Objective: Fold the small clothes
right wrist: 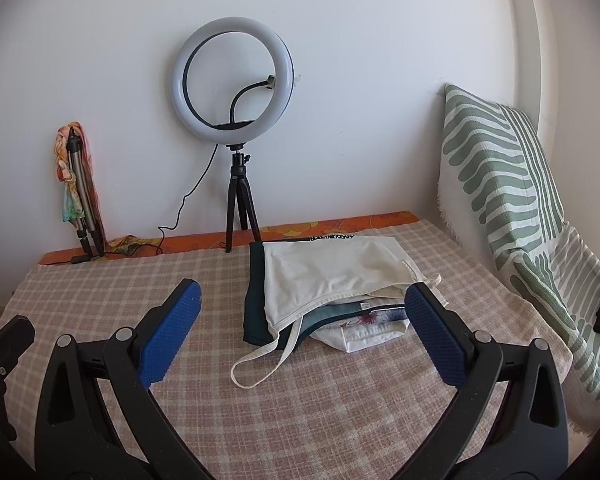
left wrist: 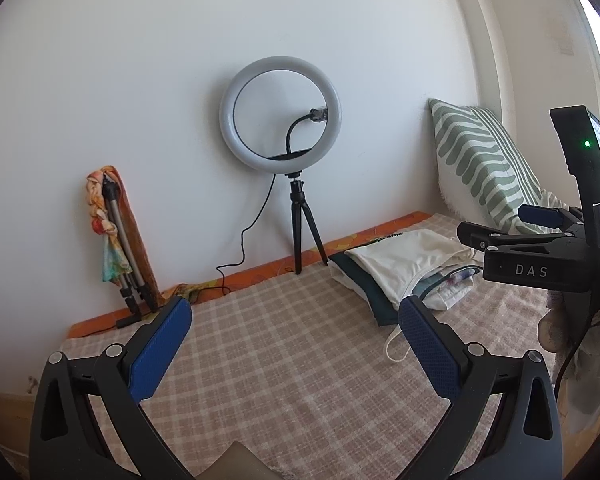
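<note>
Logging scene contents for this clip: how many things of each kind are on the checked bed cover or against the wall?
Stacked garments, white strappy top uppermost, layers beneath partly hidden: at least 4
White ring light on black tripod: 1
Folded grey tripod: 1
Green-striped cushions: 2
Total: at least 8

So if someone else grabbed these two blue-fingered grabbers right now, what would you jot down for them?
Left gripper: open, empty, above the pink checked cloth.
Right gripper: open, empty, just in front of the pile.
Clothes: cream strappy cotton top lies on a dark green garment and a white floral piece, one strap loop trailing toward you.
Done: pile looks stacked; whether it is fully folded, I cannot tell.
Left: probably tuck the loose strap in, tidy the top.
</note>
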Motion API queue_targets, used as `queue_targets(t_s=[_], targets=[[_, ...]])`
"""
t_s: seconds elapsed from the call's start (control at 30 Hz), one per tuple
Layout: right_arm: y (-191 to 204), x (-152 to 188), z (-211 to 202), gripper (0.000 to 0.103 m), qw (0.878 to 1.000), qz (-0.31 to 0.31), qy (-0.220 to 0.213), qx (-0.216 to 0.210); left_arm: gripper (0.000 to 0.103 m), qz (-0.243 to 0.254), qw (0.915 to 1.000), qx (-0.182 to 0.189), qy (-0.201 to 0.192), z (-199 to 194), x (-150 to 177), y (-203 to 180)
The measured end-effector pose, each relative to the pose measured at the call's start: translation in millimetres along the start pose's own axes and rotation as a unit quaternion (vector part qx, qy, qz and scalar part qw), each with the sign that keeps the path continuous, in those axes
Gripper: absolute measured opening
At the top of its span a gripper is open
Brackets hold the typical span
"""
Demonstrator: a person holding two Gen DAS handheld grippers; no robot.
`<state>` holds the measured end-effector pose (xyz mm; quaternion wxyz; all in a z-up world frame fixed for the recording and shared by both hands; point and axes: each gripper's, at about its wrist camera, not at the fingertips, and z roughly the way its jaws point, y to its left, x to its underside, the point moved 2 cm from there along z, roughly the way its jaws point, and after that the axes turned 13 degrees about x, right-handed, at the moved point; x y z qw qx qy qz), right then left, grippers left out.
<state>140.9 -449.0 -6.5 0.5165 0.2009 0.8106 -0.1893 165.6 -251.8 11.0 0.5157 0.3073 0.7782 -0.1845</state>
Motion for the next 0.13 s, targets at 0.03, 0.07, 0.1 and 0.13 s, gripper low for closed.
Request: queue_targets(t_s=[0.03,0.07,0.1,0.13], targets=[[0.1,0.1,0.0,0.103,1.000,0.000,0.000,0.000,0.103,0.001,1.0000,0.001,0.000,0.1,0.2,-0.1],[0.8,0.4,1.1,0.103,1.000,-0.002,0.000,-0.001,0.103,0.001,1.0000,0.001,0.001,-0.1,0.5,-0.7],[1.3,1.1,2.6,0.103,1.000,-0.003,0.001,-0.002,0.103,0.002,1.0000,0.000,0.001,0.0,0.6,-0.7],[1.6,1.8,3.3,0.103,1.000,-0.003,0.002,-0.003,0.103,0.002,1.0000,0.000,0.002,0.4,1.0,-0.8]])
